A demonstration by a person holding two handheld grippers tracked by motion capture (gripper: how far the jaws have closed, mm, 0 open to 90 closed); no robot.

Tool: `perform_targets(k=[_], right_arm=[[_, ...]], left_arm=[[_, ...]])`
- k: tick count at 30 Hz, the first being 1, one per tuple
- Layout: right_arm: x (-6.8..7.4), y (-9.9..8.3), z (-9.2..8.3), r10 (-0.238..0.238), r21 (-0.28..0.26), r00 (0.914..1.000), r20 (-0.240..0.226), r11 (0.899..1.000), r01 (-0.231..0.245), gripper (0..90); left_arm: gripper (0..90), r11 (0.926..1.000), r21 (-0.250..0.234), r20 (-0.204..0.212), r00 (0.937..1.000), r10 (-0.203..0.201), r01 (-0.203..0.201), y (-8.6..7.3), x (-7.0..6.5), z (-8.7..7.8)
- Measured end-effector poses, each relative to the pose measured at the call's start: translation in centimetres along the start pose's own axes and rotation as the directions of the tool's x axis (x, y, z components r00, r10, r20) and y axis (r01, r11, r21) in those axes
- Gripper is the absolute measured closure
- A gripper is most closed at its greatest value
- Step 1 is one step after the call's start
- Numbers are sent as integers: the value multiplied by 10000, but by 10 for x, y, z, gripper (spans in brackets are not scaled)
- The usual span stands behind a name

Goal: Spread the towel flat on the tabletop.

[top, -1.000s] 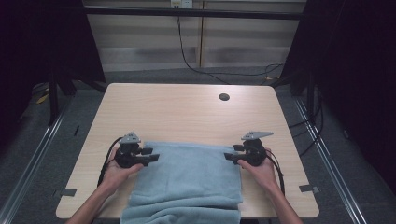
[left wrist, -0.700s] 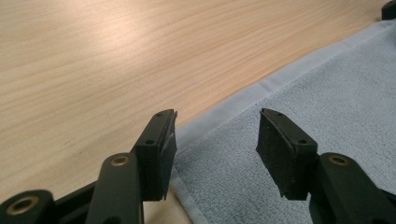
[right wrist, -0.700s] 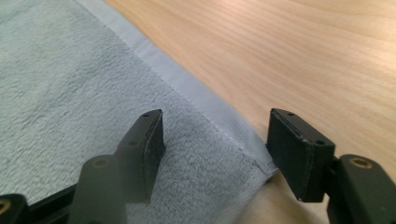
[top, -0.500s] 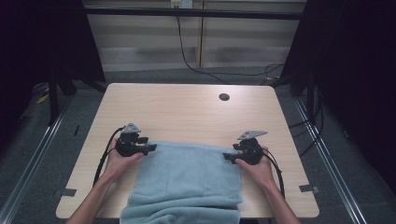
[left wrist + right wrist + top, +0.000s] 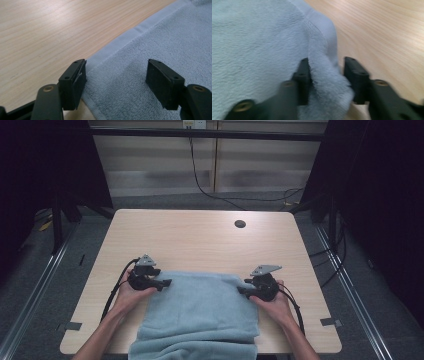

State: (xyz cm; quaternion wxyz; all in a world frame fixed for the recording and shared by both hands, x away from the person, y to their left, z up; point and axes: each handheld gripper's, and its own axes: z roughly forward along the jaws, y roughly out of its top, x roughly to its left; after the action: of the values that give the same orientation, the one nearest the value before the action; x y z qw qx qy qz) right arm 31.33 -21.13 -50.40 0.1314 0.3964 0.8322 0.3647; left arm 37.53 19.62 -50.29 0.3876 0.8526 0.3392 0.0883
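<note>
No readable text, labels, brands, numbers or signs appeared in any view. The towel (image 5: 200, 312), the table (image 5: 190, 237) and the black jaws carried no print. The right gripper view was blurred, so tiny marks there possibly went unseen.

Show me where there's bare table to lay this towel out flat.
The far half of the table is bare wood from the towel edge up to the small dark hole. Narrow strips run outside the left gripper and right gripper. The near edge is crowded by towel and hands.
</note>
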Motion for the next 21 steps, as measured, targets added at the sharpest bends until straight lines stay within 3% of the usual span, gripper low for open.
perform_targets(k=[3,4,7,10,13,15,17,21], right_arm=[[2,1,1,130,-28,9995,-273,9999,-131,777],[3,0,1,227,-86,9990,-373,9997,-230,801],[2,0,2,349,-124,9981,-501,9993,-356,819],[1,0,2,523,-167,9970,-571,9984,-533,822],[0,0,3,617,-172,9962,-617,9979,-629,822],[0,0,3,815,-179,9939,-740,9964,-830,823],[-3,0,4,953,-171,9917,-858,9951,-971,827],[-10,4,-1,1336,-453,9840,-1177,9892,-1397,831]], left_arm=[[298,9994,-26,16,9994,338,-338,-4,-2,-1],[294,9996,-80,20,9996,284,-284,-5,-4,-1],[287,9980,-50,158,9979,635,-634,-7,-12,-1],[365,9925,-32,181,9923,1223,-1223,-8,-23,-2],[557,9923,22,361,9917,1235,-1236,-7,-29,-3],[720,9952,-56,661,9930,981,-979,-7,-28,-2],[796,9990,-134,978,9943,426,-415,-7,-23,-2],[824,9966,-687,1202,9920,-377,462,-2,-10,-9]])
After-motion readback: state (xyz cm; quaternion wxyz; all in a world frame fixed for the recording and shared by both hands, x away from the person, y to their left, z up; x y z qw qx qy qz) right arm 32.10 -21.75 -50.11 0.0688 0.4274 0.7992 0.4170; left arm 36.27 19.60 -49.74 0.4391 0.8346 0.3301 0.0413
